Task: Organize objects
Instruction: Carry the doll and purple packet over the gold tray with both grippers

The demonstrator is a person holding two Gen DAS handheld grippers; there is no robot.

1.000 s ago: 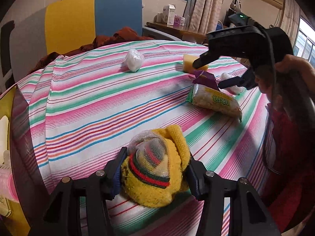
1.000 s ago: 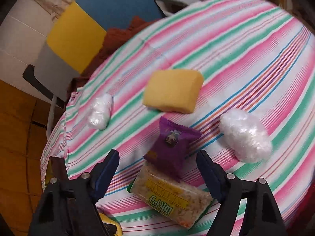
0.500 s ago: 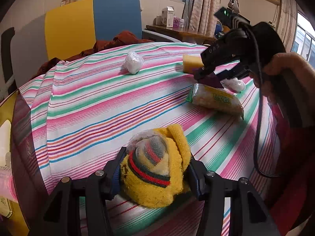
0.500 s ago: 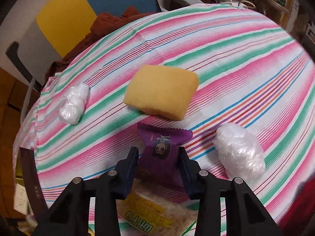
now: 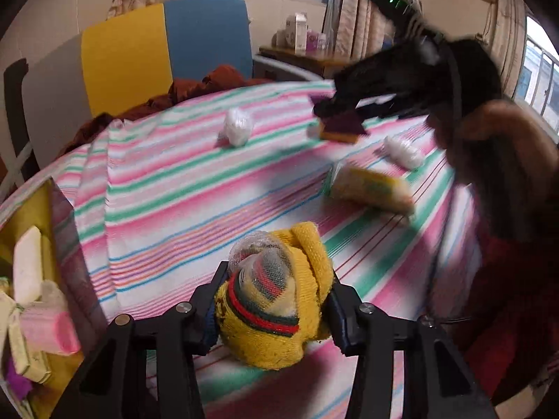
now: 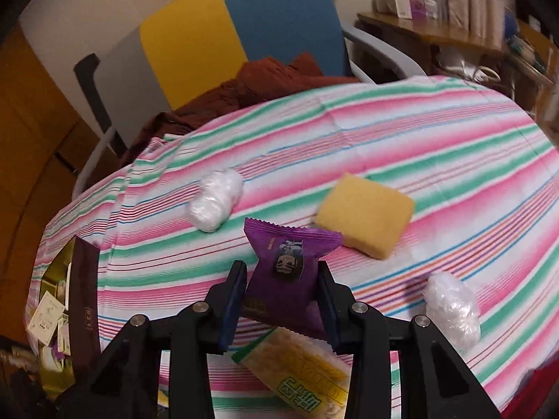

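Note:
My left gripper (image 5: pixel 272 300) is shut on a yellow knitted sock bundle (image 5: pixel 272 303) with red and green bands, held just above the striped tablecloth (image 5: pixel 181 188). My right gripper (image 6: pixel 281 286) is shut on a purple snack packet (image 6: pixel 286 272) and holds it lifted above the table; it shows blurred in the left wrist view (image 5: pixel 340 122). On the cloth lie a yellow sponge (image 6: pixel 367 223), two white plastic-wrapped balls (image 6: pixel 215 204) (image 6: pixel 452 307) and a yellow-green snack bag (image 6: pixel 300 373).
A yellow box (image 5: pixel 21 279) with several packets inside stands at the table's left edge; it also shows in the right wrist view (image 6: pixel 59 300). A blue and yellow chair (image 6: pixel 237 31) with brown cloth (image 6: pixel 251 83) stands behind the table.
My right gripper closed on the purple packet and lifted it off the cloth, moving up and leftward. My left gripper keeps holding the sock bundle and has risen slightly.

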